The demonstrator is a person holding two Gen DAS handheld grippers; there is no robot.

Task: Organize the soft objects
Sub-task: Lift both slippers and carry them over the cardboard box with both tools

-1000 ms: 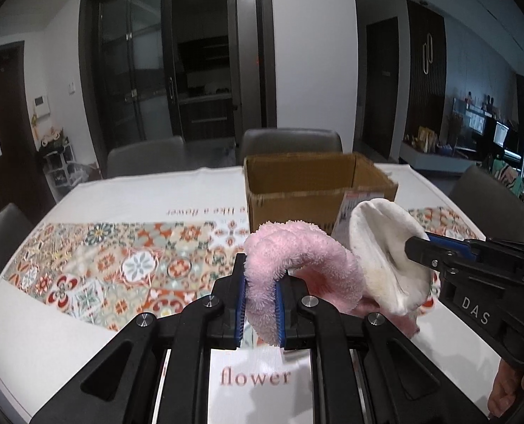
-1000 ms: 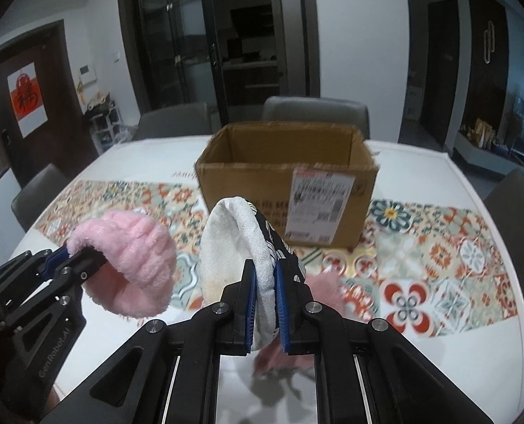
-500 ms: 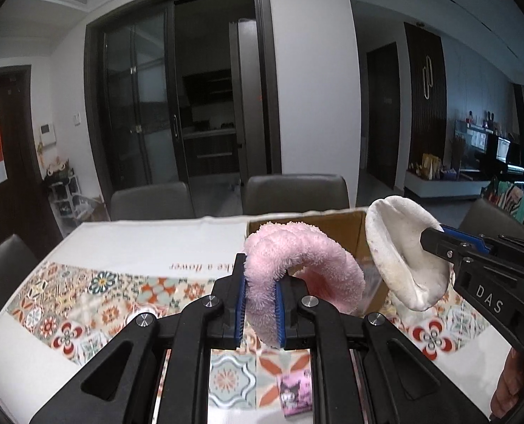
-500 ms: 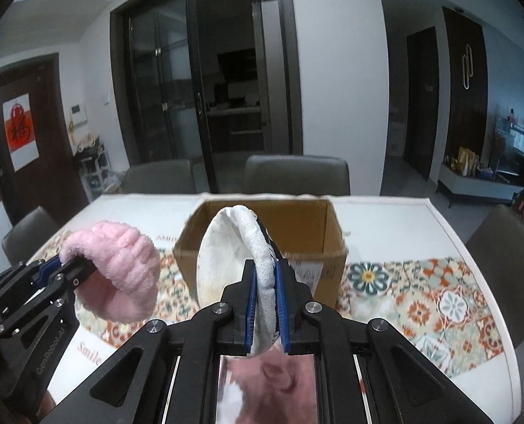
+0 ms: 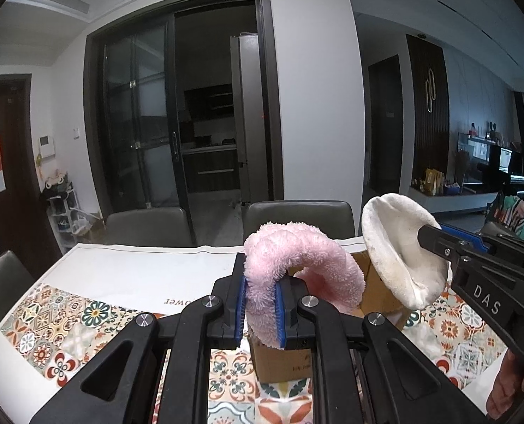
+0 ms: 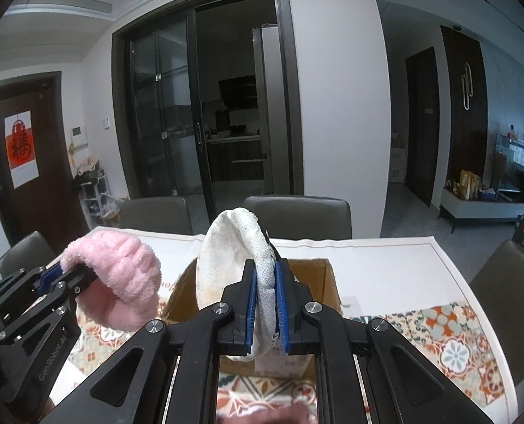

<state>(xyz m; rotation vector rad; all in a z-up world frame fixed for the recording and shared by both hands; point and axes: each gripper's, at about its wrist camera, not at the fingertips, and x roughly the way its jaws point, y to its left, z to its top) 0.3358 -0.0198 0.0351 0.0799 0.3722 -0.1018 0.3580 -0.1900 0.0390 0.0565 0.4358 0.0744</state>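
My left gripper [image 5: 260, 312] is shut on a fluffy pink slipper [image 5: 304, 265] and holds it in the air over the near left side of an open cardboard box [image 5: 283, 360]. My right gripper [image 6: 267, 309] is shut on a white slipper [image 6: 226, 265] with a dark patterned outer side and holds it above the same box [image 6: 318, 282]. The white slipper [image 5: 396, 247] and right gripper [image 5: 438, 235] show at the right in the left wrist view. The pink slipper [image 6: 120, 279] and left gripper [image 6: 55, 277] show at the left in the right wrist view.
The box stands on a table with a white cloth [image 5: 138, 275] that has a patterned tile band [image 6: 449, 339]. Grey chairs [image 5: 297, 215] stand along the far edge and at both sides. Something pink and blurred [image 6: 265, 415] lies below the right gripper.
Both grippers have risen and moved forward with their slippers, from in front of the box to above it. The view has tilted up toward the room.
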